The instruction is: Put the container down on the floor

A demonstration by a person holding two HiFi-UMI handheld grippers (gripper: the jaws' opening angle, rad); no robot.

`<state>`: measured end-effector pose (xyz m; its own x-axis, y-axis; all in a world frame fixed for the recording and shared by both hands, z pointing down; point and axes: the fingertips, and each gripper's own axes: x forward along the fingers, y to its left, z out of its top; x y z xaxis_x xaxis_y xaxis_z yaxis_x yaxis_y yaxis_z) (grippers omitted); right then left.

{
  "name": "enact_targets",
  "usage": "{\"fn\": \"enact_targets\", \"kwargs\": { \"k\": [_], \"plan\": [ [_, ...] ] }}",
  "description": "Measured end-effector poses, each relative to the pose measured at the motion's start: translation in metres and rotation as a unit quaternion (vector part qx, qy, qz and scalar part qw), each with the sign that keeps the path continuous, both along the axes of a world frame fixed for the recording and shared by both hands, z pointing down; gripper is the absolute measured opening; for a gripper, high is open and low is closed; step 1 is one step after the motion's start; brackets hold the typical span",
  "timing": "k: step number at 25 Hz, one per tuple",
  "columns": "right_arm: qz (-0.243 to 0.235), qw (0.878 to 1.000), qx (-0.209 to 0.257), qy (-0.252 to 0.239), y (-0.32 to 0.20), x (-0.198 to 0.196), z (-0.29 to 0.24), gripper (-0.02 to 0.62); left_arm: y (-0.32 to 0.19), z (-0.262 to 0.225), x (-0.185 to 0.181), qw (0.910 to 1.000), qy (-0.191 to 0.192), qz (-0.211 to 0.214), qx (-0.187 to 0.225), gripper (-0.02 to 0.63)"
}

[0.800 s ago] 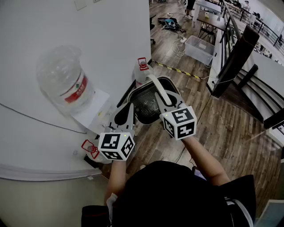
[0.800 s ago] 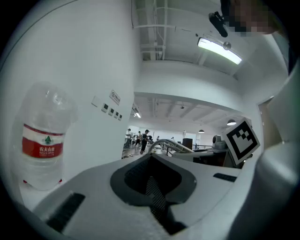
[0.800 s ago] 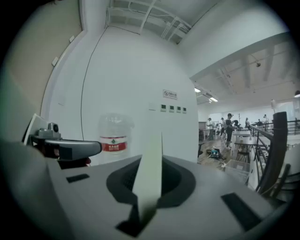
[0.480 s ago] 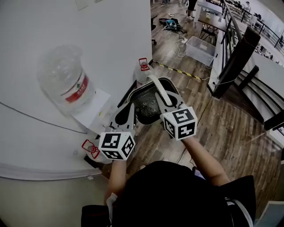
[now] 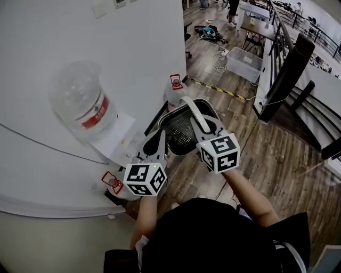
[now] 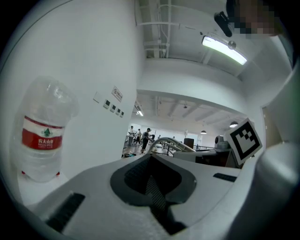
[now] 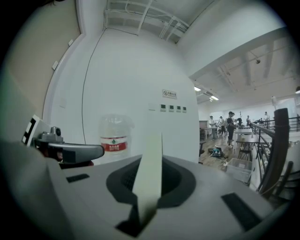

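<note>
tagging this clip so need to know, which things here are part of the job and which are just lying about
In the job: container, its white handle, left gripper, right gripper, floor.
Lying about: big water bottle, red-capped jug, clear bin, striped tape.

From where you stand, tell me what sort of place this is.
Probably an open-plan office or lab: wood plank floor, desks with people farther off, a big water jug by the wall.
</note>
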<state>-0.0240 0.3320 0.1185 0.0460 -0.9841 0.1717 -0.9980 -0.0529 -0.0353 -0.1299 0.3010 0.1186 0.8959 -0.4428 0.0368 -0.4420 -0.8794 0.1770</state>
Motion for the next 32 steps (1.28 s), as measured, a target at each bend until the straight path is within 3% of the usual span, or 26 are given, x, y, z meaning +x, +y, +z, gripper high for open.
{"fn": "enact_targets", "kwargs": {
  "k": [3, 20, 32],
  "plan": [
    [0.000, 1.000, -0.001, -0.001, 0.003, 0.007, 0.002, 0.032, 0.002, 0.000, 0.006, 0.9998, 0.013, -0.001, -0.012, 0.014],
    [-0.005, 1.000, -0.015, -0.009, 0.020, 0.060, 0.026, 0.032, 0.020, 0.022, 0.046, 0.9995, -0.001, -0.017, -0.025, 0.014],
    [-0.013, 0.999, -0.021, -0.021, -0.002, 0.078, 0.036, 0.032, 0.001, 0.029, 0.065, 0.9991, -0.008, -0.024, -0.033, 0.014]
  ]
}}
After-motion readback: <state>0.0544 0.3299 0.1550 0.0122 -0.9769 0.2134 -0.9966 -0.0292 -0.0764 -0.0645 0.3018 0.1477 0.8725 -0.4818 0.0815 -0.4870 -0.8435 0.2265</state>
